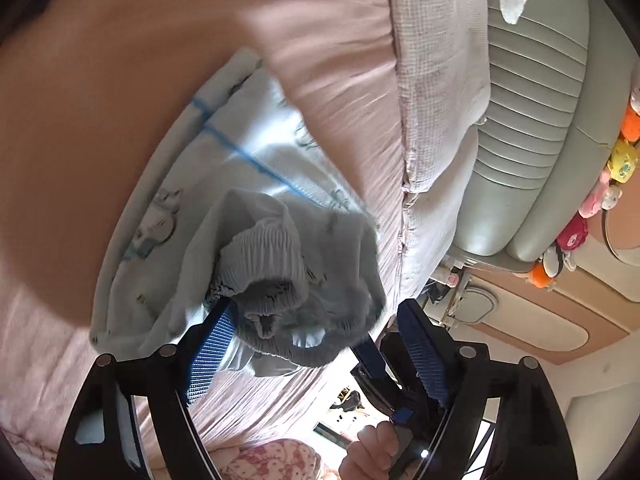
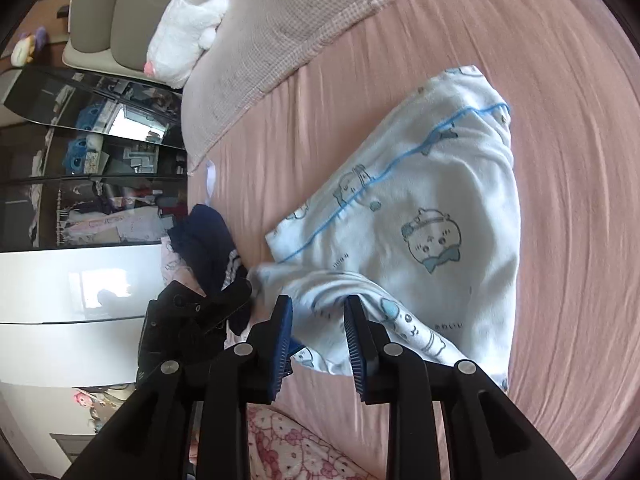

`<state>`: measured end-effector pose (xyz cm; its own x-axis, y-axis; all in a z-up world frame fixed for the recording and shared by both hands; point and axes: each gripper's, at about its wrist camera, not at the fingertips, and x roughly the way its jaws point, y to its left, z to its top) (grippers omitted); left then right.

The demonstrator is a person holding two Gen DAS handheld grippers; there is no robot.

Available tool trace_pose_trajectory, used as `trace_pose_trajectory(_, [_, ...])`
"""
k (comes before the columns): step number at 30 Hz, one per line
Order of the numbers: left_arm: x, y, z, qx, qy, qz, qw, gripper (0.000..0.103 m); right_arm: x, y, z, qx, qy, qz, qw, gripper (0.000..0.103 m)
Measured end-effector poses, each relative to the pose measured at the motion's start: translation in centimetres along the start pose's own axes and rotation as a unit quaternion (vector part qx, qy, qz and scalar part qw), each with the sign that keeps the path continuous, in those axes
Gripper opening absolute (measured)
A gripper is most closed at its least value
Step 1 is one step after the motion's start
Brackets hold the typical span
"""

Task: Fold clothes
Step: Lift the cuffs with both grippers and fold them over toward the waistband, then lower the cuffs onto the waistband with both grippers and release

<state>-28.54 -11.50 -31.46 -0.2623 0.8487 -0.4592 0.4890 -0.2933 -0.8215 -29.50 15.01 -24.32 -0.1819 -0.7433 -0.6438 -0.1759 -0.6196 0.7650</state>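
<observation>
A pale blue garment (image 2: 420, 216) with cartoon prints and a blue piping line lies on the pink bed sheet (image 2: 560, 120). Its elastic waistband end (image 1: 276, 256) is bunched and lifted in front of my left gripper (image 1: 316, 328), whose jaws stand wide apart with the cloth draped over the left finger (image 1: 212, 352); I cannot tell if it grips anything. My right gripper (image 2: 318, 316) has its jaws partly apart with a fold of the same garment between them. In the left wrist view the right gripper (image 1: 376, 364) sits just behind the bunched cloth.
A greyish blanket (image 2: 280, 28) and a white plush toy (image 2: 184, 28) lie near the headboard (image 1: 532, 128). A dark navy garment (image 2: 204, 248) lies at the bed edge. A mirrored wardrobe (image 2: 92, 168) stands beside the bed. Plush toys (image 1: 616, 160) hang by the headboard.
</observation>
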Motion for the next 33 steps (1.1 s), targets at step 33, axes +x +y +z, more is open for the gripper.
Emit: trace_pose_trajectory(33, [7.2, -5.6, -3.7, 0.517, -0.07, 0.371, 0.768, 0.042, 3.2, 3.3, -3.6, -0.297, -0.087, -0.236, 0.921, 0.038])
